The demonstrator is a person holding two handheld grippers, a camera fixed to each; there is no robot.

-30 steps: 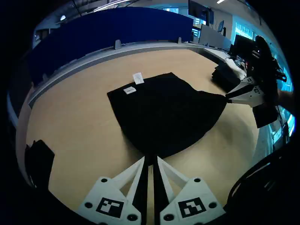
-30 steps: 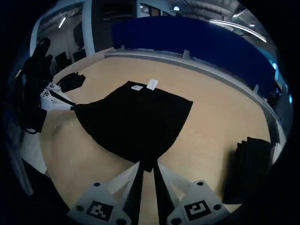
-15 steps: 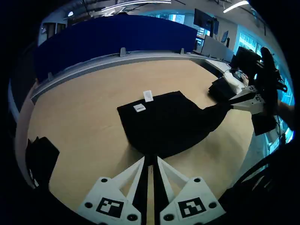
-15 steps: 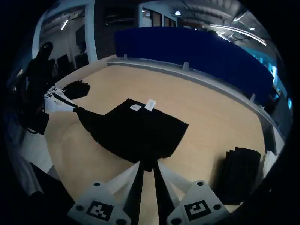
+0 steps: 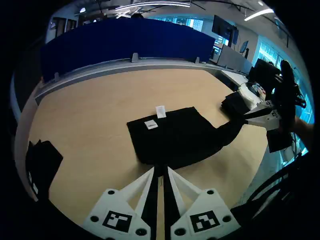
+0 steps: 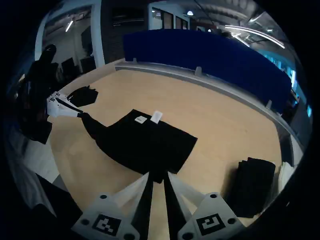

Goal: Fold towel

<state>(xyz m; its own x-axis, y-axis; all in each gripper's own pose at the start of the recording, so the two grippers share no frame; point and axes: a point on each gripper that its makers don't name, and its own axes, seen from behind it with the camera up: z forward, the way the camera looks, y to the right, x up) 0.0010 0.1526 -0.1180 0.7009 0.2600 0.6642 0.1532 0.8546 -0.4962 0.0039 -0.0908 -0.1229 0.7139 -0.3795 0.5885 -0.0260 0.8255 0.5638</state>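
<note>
A black towel (image 5: 180,136) lies spread on the wooden table (image 5: 92,116), with two white labels (image 5: 160,111) near its far edge. My left gripper (image 5: 161,168) is shut on the towel's near corner. Off to the right, my right gripper (image 5: 244,120) pinches the other corner, which is pulled up into a point. In the right gripper view the same towel (image 6: 144,140) runs from my right gripper (image 6: 159,176), shut on its corner, to my left gripper (image 6: 81,115) at the left.
A blue divider (image 5: 120,38) lines the table's far edge. Stacks of folded black cloth sit near both ends of the table (image 5: 236,104) (image 5: 42,164), also seen as the stacks (image 6: 252,184) (image 6: 82,96). A person's hand (image 5: 302,126) holds the right gripper.
Both grippers have drawn back and up with their corners. The towel now looks smaller and farther off, and the held edge has lifted while the label end stays on the table.
</note>
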